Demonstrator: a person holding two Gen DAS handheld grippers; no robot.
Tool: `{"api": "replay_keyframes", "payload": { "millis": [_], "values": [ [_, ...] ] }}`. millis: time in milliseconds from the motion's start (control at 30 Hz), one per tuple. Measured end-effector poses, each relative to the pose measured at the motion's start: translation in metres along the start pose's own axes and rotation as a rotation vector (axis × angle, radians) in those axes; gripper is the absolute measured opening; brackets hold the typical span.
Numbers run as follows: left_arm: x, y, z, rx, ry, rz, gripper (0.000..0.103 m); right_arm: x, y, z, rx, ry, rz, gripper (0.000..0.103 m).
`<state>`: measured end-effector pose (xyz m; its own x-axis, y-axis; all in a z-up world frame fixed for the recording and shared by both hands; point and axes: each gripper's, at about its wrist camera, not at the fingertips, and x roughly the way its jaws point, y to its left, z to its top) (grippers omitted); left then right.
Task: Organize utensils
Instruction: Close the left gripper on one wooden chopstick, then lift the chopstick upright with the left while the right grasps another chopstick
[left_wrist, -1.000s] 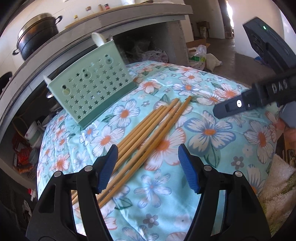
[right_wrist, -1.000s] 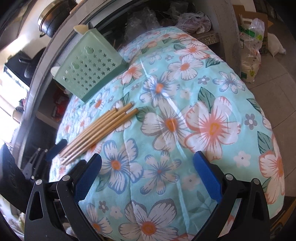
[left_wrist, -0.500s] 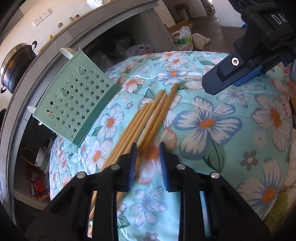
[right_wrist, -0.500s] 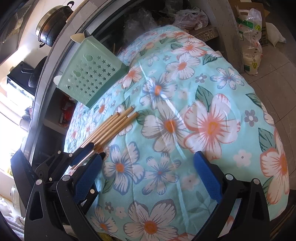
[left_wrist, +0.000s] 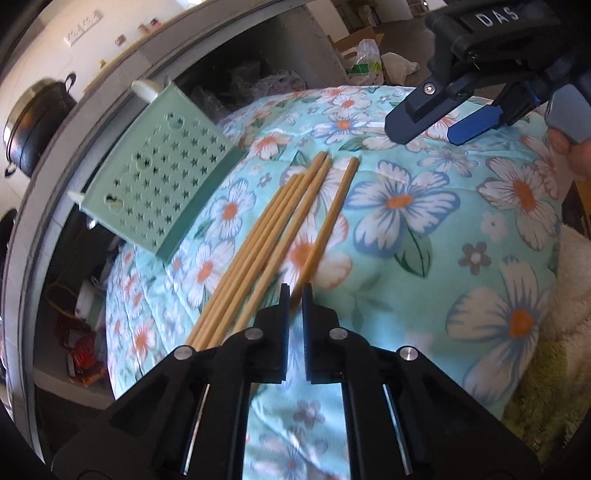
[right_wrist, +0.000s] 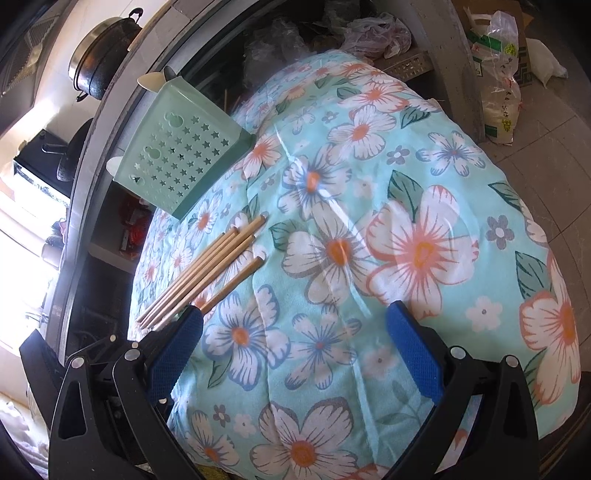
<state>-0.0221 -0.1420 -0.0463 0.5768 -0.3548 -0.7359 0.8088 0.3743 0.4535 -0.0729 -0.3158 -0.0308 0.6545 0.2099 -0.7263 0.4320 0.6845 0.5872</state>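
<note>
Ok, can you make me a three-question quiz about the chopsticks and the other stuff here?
1. Where do the chopsticks lie?
A. on the flowered cloth
B. in a cup
C. on a plate

2. What colour is the basket with the star holes?
A. red
B. pale green
C. yellow

3. What is the left gripper doing?
A. standing wide open over nothing
B. closed on one chopstick
C. holding a spoon

Answers:
1 A, because the sticks lie flat on the cloth in both views.
2 B, because its holed side is mint green.
3 B, because its jaws have just been closing and now pinch the near end of the chopstick that lies a little apart from the rest.
</note>
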Motion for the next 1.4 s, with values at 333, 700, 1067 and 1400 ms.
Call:
{"api": "replay_keyframes", "payload": {
  "millis": [333, 700, 1067, 1400],
  "values": [
    [-0.016, 0.013, 0.005, -0.087, -0.068, -0.099, 0.026, 0.000, -0.001, 0.000, 0.004, -0.001, 0.002, 0.097],
    [0.006, -0.007, 0.038, 0.062, -0.125, -0.066, 0.028, -0.002, -0.005, -0.001, 0.038, -0.006, 0.036, 0.097],
    [0.034, -0.009, 0.057, 0.056, -0.086, -0.140, 0.024, -0.004, -0.014, 0.001, 0.092, -0.012, 0.099, 0.097],
    [0.040, -0.011, 0.067, 0.039, -0.067, -0.156, 0.010, -0.007, -0.019, 0.000, 0.107, -0.019, 0.123, 0.097]
  ]
}}
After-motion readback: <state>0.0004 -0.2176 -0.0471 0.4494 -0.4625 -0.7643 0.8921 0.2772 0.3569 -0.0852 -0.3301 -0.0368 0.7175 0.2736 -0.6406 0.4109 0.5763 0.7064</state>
